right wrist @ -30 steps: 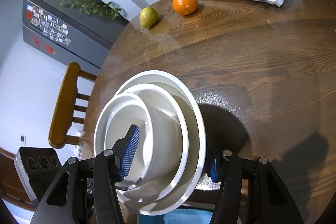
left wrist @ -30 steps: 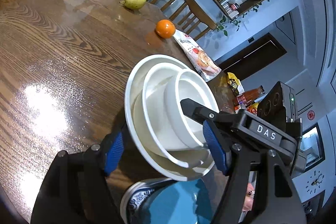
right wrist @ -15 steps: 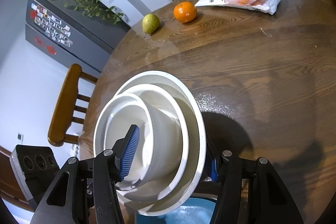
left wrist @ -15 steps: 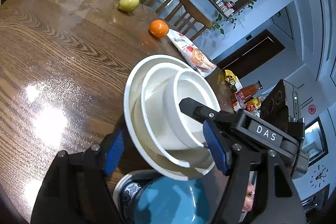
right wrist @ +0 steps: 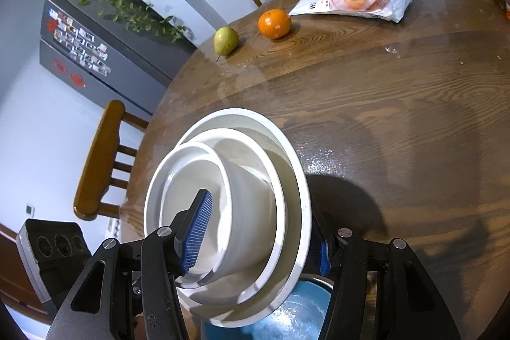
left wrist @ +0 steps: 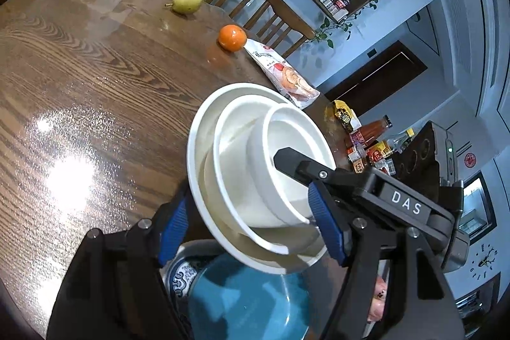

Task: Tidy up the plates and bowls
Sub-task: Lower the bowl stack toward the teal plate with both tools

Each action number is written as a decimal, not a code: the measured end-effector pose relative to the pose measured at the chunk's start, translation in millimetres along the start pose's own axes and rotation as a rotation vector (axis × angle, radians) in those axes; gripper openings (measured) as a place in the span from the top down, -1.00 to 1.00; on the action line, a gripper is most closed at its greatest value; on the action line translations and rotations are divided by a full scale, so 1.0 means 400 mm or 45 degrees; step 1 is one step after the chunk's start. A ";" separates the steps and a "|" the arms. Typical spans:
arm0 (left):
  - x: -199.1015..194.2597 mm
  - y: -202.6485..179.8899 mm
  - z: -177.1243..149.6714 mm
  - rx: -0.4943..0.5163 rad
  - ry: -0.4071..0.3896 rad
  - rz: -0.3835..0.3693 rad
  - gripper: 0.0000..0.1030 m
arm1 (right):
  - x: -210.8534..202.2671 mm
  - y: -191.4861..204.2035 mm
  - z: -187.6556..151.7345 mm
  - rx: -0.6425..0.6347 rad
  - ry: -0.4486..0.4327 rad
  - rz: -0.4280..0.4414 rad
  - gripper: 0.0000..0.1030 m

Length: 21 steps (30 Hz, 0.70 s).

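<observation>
From the left wrist view, a nested stack of three white bowls [left wrist: 255, 180] hangs tilted above the near edge of a round wooden table [left wrist: 79, 78]. The left gripper [left wrist: 251, 222] is clamped on the stack: one blue-padded finger sits under the outer rim of the largest bowl on the left, and the other presses near the smallest bowl on the right. The black finger of the other gripper reaches into the smallest bowl from the right. Directly beneath the stack sits a teal bowl [left wrist: 248, 301] resting on a blue-and-white patterned plate [left wrist: 178, 273]. Beyond the stack the tabletop is broad and bare up to a pear [left wrist: 188, 1], an orange [left wrist: 232, 37] and a snack bag [left wrist: 283, 72] near the far edge, with bottles and packets [left wrist: 366, 142] off to the right edge. From the right wrist view, the right gripper [right wrist: 258, 241] also grips the stack, with one blue pad inside the smallest bowl and the other finger outside the largest bowl's rim. The teal bowl's rim shows just below. The stack sits near the table's left edge, beside a wooden chair [right wrist: 98, 158]; to the right the wood lies open.
</observation>
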State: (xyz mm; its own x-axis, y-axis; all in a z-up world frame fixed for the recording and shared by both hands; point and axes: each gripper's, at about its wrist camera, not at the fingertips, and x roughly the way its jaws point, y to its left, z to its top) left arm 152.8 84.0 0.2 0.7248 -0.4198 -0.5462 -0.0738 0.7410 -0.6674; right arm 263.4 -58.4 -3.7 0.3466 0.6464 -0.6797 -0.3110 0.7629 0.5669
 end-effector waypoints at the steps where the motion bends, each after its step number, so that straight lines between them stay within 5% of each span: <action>1: 0.001 0.000 -0.001 -0.003 0.003 -0.002 -0.36 | -0.001 0.000 -0.001 0.001 -0.001 -0.002 -0.14; 21: -0.013 -0.022 -0.017 0.020 0.014 -0.030 -0.37 | -0.041 0.000 -0.037 0.002 -0.048 -0.009 -0.13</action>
State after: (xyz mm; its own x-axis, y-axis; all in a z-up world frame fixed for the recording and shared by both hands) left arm 145.0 76.1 5.3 0.7185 -0.4432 -0.5360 -0.0457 0.7389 -0.6723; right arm 244.9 -69.2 0.5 0.3821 0.6409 -0.6658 -0.3069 0.7676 0.5627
